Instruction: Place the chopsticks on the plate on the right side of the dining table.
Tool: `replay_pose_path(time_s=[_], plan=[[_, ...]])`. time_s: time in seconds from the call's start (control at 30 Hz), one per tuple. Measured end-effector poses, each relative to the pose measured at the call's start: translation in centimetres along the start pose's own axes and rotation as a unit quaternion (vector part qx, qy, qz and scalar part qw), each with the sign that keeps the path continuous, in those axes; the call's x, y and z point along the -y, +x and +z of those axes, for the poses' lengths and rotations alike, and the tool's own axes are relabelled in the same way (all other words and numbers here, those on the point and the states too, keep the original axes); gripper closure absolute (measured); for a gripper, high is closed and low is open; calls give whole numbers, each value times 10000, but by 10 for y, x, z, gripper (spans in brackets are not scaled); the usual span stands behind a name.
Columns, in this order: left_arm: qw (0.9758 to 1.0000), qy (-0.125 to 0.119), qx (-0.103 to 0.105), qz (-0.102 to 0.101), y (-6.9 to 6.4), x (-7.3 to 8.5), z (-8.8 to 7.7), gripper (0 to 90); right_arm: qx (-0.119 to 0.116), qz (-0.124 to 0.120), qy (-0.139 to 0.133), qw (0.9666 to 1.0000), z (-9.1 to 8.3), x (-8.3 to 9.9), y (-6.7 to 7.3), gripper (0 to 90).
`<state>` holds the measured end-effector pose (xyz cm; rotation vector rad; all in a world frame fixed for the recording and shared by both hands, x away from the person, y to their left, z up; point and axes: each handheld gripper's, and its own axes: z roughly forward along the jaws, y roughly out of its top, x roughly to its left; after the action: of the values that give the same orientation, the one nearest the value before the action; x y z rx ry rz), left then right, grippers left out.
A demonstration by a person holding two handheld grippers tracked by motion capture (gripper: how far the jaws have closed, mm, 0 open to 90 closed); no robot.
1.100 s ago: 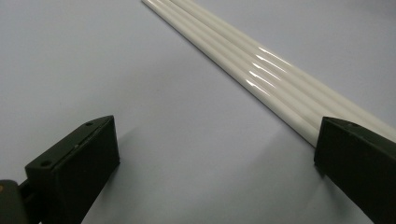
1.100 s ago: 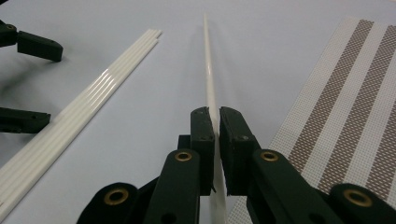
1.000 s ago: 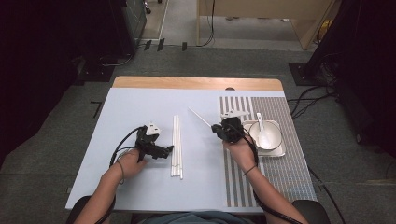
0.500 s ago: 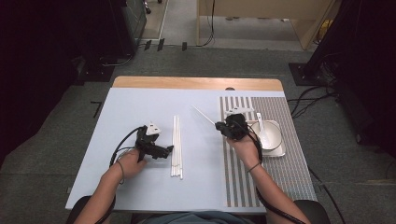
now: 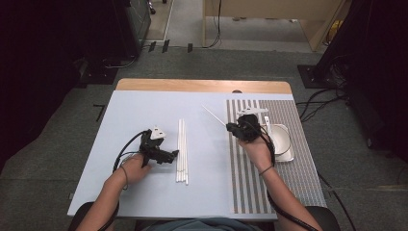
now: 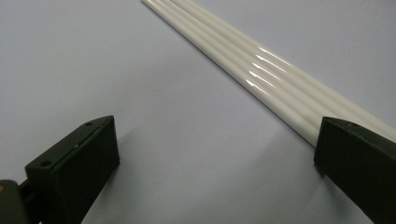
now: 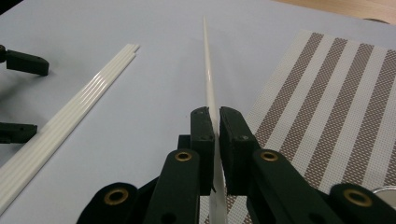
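Several thin white sticks (image 5: 182, 151) lie side by side on the pale blue table top (image 5: 144, 110). My left gripper (image 5: 174, 155) rests just left of them, open, with nothing between its jaws; in the left gripper view (image 6: 215, 163) the sticks (image 6: 261, 70) run past its right jaw. My right gripper (image 5: 231, 128) hovers over the left edge of the striped mat, shut on one white stick (image 5: 214, 115) that points away to the far left. The right gripper view shows the pads (image 7: 215, 140) pinching that stick (image 7: 208, 70), with the row of sticks (image 7: 70, 121) at left.
A brown-and-white striped placemat (image 5: 274, 178) covers the right part of the table. On it stands a white bowl (image 5: 284, 142) with a spoon, right of my right hand. A wooden strip (image 5: 202, 85) runs along the table's far edge. The left gripper's jaws (image 7: 25, 63) appear far off in the right gripper view.
My right gripper has drifted slightly to the right and away, carrying the single white stick. The left gripper and the row of sticks have stayed put.
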<state>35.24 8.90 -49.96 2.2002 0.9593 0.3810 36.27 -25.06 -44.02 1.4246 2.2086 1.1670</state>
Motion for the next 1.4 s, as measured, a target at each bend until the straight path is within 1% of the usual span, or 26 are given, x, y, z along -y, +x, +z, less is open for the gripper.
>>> replay_pose_path(time_s=[0.23,0.57,0.9,1.13,1.23,1.4], plan=[[10000,1,-1,0,0,0,0,0,3,54,-14,10000,-4,-3,-4,853],[10000,0,0,-1,0,0,0,0,60,157,-68,9998,-13,-6,-15,853],[10000,-2,-4,8,0,0,0,0,87,123,-111,9998,-19,-7,-21,853],[10000,-6,2,-2,0,0,0,0,82,176,-81,9998,-23,-7,-27,853],[10000,-5,1,-1,0,0,0,0,106,154,-107,9998,-26,-8,-30,853],[10000,-7,1,-2,0,0,0,0,116,213,-136,9996,-31,-9,-35,853]])
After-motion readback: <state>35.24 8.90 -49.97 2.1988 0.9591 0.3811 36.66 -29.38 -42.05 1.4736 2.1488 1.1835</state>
